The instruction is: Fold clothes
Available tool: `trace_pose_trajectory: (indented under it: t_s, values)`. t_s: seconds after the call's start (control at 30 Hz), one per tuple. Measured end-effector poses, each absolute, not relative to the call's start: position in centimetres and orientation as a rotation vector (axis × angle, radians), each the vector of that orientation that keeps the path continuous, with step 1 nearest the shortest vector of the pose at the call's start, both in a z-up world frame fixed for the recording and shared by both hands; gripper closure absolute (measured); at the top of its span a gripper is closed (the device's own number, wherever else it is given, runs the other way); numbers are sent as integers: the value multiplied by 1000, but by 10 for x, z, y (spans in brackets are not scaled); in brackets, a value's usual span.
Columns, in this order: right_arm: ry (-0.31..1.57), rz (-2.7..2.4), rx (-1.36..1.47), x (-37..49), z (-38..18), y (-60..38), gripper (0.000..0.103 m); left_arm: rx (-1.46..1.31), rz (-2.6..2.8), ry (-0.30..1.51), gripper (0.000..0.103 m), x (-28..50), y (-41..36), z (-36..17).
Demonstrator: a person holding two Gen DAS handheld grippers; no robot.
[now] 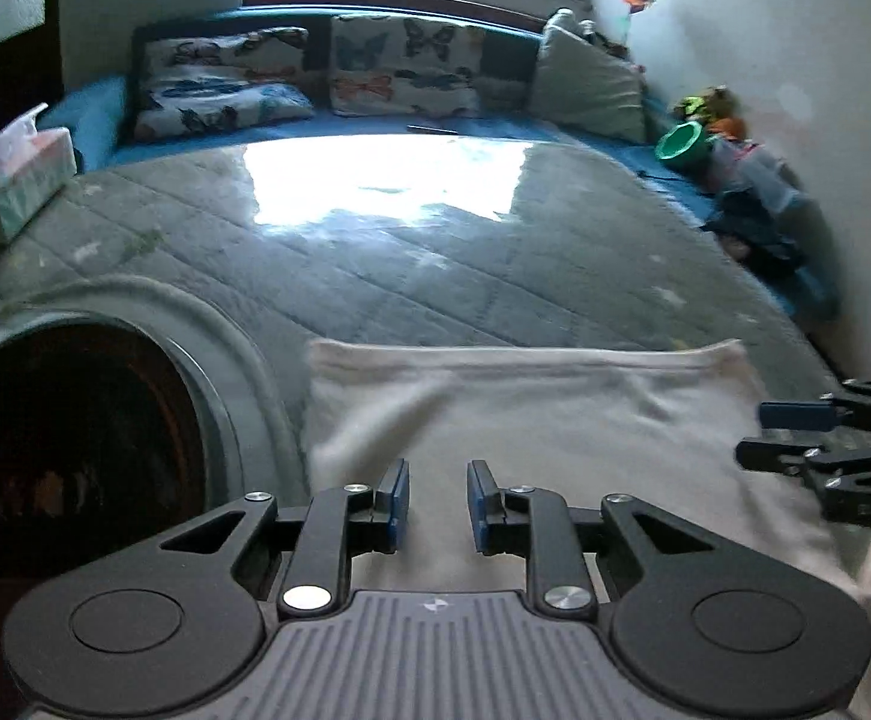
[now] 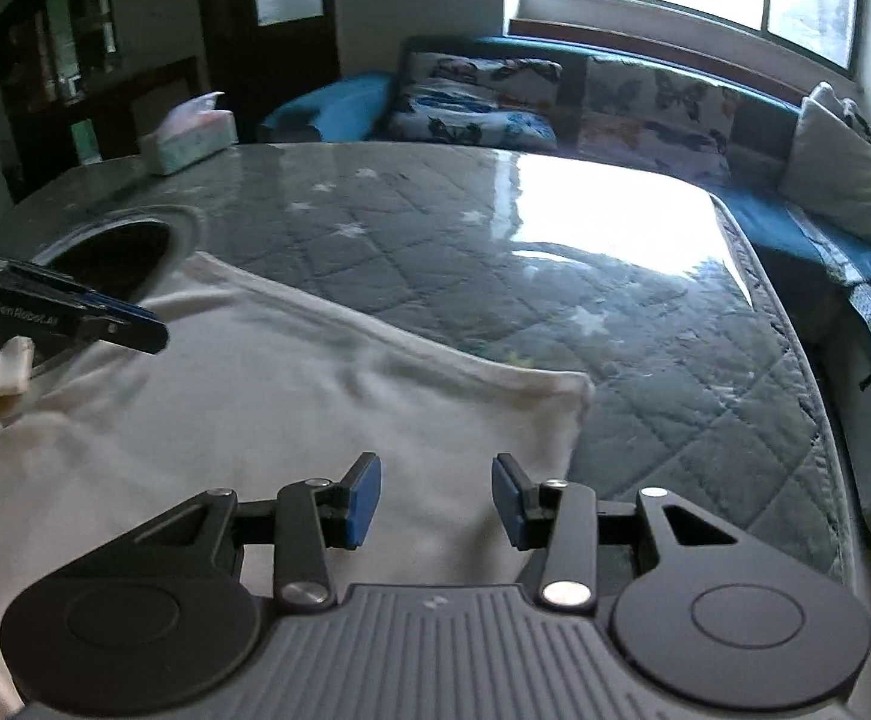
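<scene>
A white garment (image 1: 555, 420) lies spread flat on the grey quilted table cover (image 1: 411, 252), its hem toward the far side. My left gripper (image 1: 437, 501) hovers open and empty over the garment's near left part. My right gripper (image 2: 436, 495) is open and empty over the garment (image 2: 291, 396) near its right edge. In the left wrist view the right gripper (image 1: 795, 429) shows at the far right above the cloth. In the right wrist view the left gripper (image 2: 135, 321) shows at the left edge above the cloth.
A round dark opening (image 1: 75, 450) is set in the table left of the garment. A tissue box (image 1: 21, 174) stands at the far left. A blue sofa with butterfly cushions (image 1: 399, 66) runs behind the table; toys (image 1: 711, 132) lie by the right wall.
</scene>
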State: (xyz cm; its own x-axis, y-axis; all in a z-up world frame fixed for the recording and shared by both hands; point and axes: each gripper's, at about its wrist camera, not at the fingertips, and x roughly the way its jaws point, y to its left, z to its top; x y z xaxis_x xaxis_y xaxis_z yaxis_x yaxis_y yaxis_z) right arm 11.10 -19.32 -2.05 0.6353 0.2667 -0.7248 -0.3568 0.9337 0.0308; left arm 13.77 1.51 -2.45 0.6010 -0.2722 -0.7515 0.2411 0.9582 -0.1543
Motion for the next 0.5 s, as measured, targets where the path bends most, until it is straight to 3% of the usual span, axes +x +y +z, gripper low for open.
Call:
trace_pose_trajectory:
  t_s: [0.5]
  values:
    - [798, 337, -117, 135, -25, -189, 58, 18, -242, 853, 75, 142, 6, -25]
